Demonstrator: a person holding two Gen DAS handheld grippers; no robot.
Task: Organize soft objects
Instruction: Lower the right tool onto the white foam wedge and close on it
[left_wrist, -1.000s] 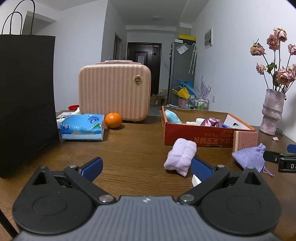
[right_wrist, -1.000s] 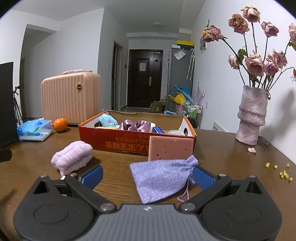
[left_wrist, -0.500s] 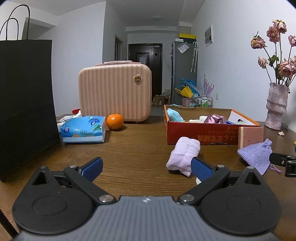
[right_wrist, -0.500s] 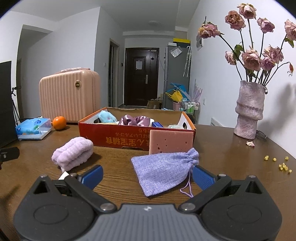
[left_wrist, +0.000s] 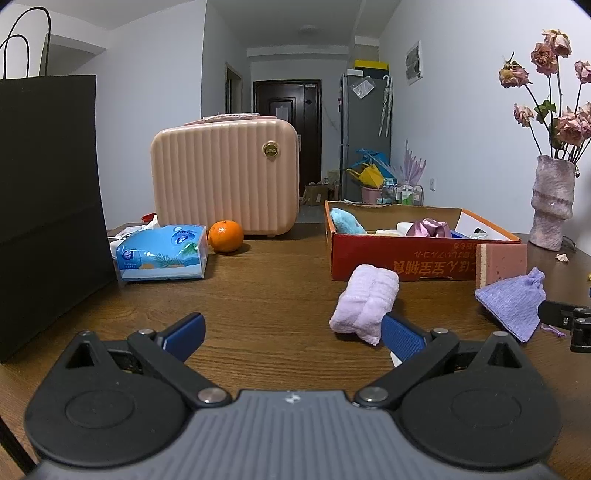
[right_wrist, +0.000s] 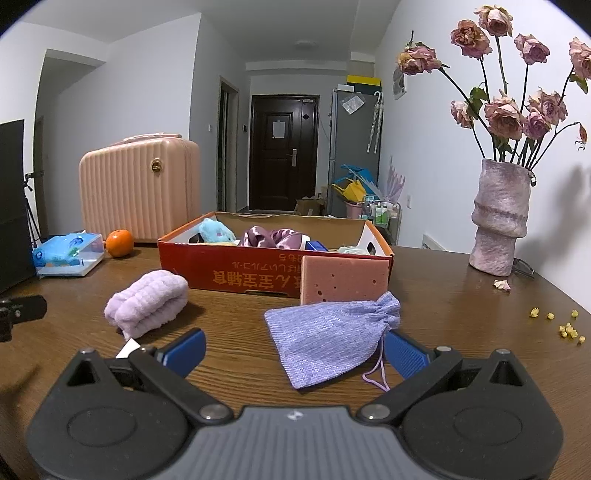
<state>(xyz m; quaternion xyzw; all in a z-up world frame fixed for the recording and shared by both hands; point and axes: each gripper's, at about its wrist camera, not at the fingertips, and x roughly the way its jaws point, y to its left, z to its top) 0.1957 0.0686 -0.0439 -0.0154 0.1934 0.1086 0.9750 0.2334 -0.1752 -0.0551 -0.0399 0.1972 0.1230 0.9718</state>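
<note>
White walls close in a narrow hallway that runs back to a dark brown door. A grey fridge stands to its right, with a yellow box on top. The ceiling light is a dim round fixture. Up front, the wooden counter is dark brown with visible grain. A small cart sits near the fridge.

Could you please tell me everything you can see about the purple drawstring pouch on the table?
The drawstring pouch is lavender, of a woven-looking cloth, gathered shut at a ruffled neck with a thin purple cord looping out beside it. It lies flat and limp on the wooden table, neck toward the pink sponge leaning on the red box; whether it touches the sponge is unclear. The open right gripper frames it, holding nothing.
</note>
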